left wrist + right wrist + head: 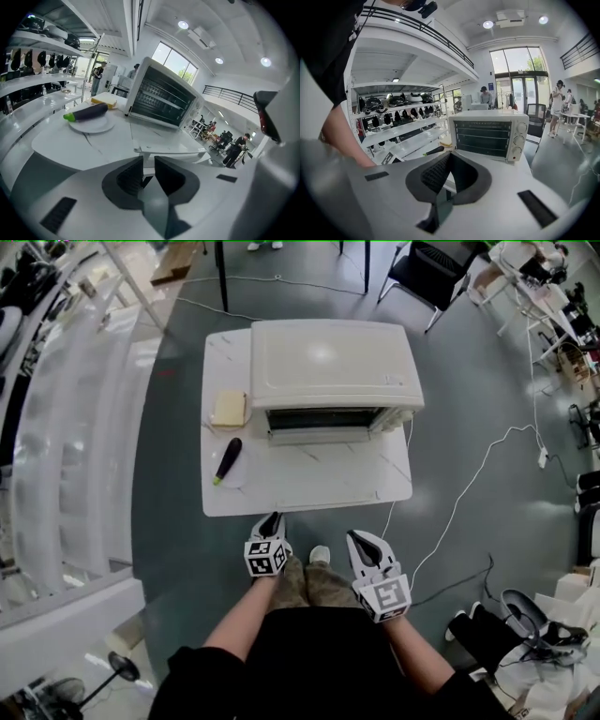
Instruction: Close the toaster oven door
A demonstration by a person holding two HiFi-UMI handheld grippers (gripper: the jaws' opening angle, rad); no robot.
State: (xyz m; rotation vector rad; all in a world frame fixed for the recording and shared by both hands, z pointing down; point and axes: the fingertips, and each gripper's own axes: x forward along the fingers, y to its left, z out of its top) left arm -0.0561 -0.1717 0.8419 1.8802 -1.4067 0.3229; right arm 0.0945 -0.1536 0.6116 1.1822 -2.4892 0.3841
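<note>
L tool [273, 519] slightly apart, empty, R tool [361, 539] together, toaster oven door [485, 137] shut.

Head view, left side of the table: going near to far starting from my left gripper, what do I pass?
left gripper → eggplant → bread slice. The toaster oven to the right spans those depths, so it is left out.
</note>
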